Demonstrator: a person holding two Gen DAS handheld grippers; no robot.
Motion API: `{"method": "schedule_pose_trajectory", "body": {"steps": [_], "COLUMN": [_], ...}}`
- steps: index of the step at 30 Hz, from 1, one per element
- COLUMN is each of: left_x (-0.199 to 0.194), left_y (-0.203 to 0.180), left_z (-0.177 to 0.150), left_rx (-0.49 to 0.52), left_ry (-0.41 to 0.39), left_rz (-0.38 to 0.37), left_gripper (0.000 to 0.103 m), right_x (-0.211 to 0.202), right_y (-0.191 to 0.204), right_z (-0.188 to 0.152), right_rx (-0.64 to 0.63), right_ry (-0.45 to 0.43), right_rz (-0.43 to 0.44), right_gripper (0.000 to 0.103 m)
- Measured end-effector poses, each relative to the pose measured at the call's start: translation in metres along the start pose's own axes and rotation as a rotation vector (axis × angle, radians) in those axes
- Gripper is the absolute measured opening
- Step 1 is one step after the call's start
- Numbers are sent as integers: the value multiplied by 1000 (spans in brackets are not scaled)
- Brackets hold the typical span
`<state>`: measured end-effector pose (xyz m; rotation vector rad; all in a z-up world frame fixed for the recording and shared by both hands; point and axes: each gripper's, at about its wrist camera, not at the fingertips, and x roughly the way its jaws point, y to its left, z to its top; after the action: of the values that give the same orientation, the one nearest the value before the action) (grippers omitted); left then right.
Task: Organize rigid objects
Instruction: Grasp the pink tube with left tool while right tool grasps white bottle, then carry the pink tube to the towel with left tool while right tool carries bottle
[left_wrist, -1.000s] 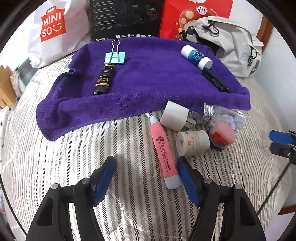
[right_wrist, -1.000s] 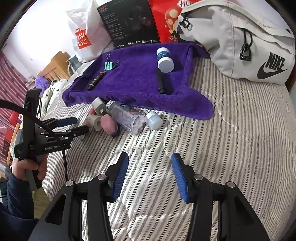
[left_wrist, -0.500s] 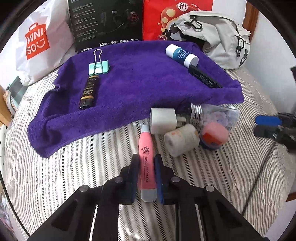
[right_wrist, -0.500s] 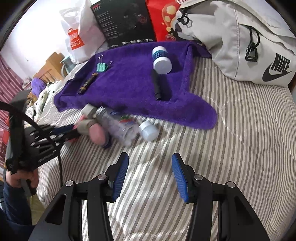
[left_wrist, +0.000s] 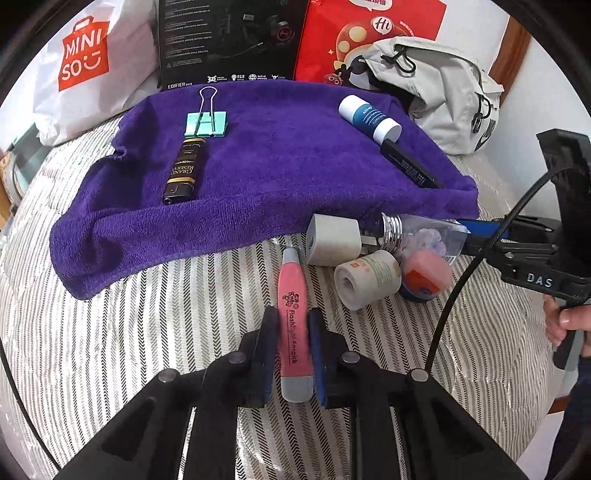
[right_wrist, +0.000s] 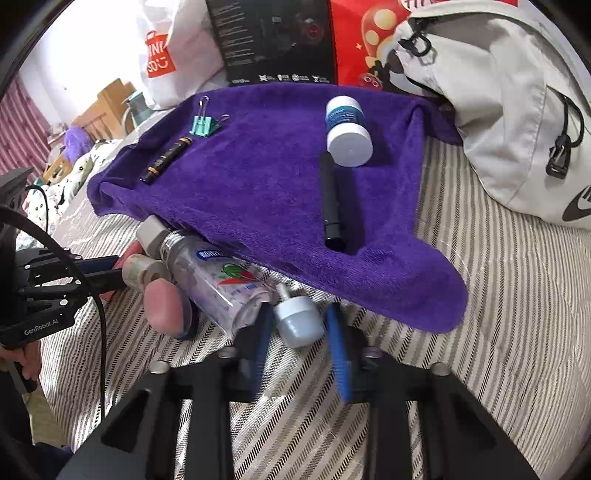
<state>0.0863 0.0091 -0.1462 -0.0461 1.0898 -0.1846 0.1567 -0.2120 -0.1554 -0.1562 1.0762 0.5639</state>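
Left tool (left_wrist: 293, 354) clenched on pink pen (left_wrist: 293, 325), on bed (left_wrist: 147, 314) by towel (left_wrist: 258, 166) front edge. Right tool (right_wrist: 299, 332) released, straddling grey cap (right_wrist: 297, 319).

Striped bed (left_wrist: 155, 332), purple towel (left_wrist: 280, 162), backpack (left_wrist: 443, 92)

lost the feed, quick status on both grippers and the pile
Left gripper shut on pink flashlight earpick. Right gripper open around small grey bottle. Clear bottle crowds it.
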Motion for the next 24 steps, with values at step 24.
{"method": "schedule_pose_trajectory", "body": {"steps": [24], "left_x": [-11], "left_y": [15], "left_z": [-11], "left_rx": [31], "left_ry": [-17], "left_rz": [21], "left_gripper": [17], "right_x": [-16], "right_y": [0], "right_z": [-28], "right_rx": [-1], "right_ry": [52], "right_rz": [-90], "right_gripper": [26]}}
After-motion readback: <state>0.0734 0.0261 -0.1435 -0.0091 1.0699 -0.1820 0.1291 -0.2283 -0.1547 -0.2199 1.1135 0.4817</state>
